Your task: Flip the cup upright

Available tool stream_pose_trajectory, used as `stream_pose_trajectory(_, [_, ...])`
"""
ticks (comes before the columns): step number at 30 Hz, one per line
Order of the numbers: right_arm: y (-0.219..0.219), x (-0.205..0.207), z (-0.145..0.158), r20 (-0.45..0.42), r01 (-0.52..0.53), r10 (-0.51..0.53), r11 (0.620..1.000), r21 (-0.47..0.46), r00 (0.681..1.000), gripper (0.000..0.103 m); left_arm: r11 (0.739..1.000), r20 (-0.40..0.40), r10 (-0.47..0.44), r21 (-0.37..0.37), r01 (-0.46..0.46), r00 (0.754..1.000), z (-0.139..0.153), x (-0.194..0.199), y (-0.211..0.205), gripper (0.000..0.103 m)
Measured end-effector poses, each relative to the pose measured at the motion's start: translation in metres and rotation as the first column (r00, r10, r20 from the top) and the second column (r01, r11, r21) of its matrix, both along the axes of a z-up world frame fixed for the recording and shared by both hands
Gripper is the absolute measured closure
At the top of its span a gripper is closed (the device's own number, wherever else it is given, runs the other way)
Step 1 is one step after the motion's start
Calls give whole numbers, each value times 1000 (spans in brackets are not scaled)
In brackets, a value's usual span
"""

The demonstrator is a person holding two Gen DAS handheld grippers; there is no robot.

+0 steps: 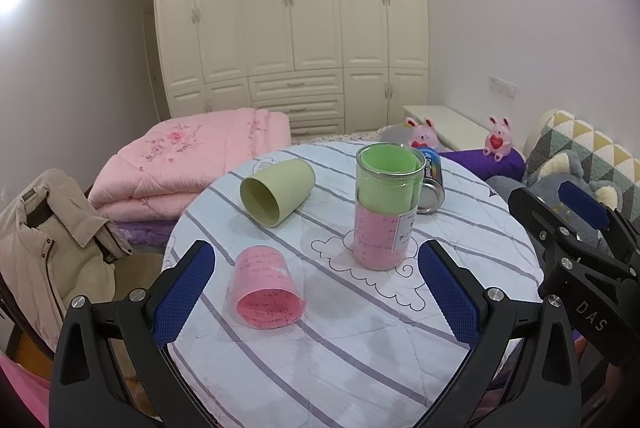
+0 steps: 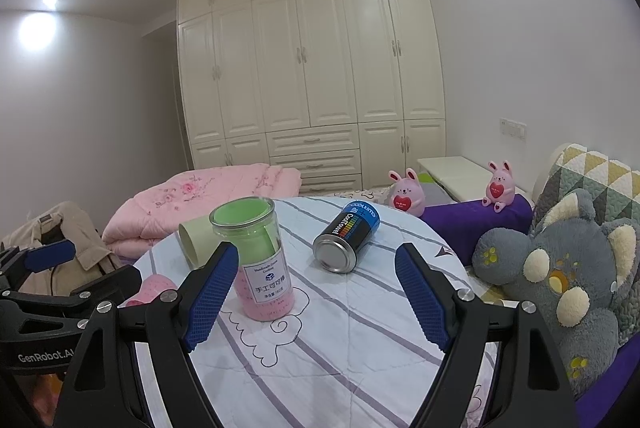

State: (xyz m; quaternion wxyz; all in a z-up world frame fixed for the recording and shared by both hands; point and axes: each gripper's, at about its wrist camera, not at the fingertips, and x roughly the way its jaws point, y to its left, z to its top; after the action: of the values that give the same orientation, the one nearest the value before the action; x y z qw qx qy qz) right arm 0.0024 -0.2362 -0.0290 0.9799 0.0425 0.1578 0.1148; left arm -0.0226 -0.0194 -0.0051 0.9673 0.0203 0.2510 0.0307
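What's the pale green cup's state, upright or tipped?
Tipped. The pale green cup lies on its side on the table, open mouth facing the left wrist camera.

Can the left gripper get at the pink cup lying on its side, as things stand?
Probably yes. The left gripper is open, and the pink cup lies just ahead between its fingers with its mouth facing the gripper. Nothing stands between them; the tall jar is off to the right.

The right gripper (image 2: 316, 292) hangs wide apart over a striped round table (image 2: 360, 348), where a clear pink-and-green jar (image 2: 256, 260) stands upright beside a toppled blue-black metal can (image 2: 347, 241).
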Motion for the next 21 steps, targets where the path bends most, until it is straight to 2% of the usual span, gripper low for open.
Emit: stream_pose_trajectory(21, [1,3,-4,-19,8,-8,1000,-4,1000,21,1000,2,-5,3,5,1000,-3,2,-4,0])
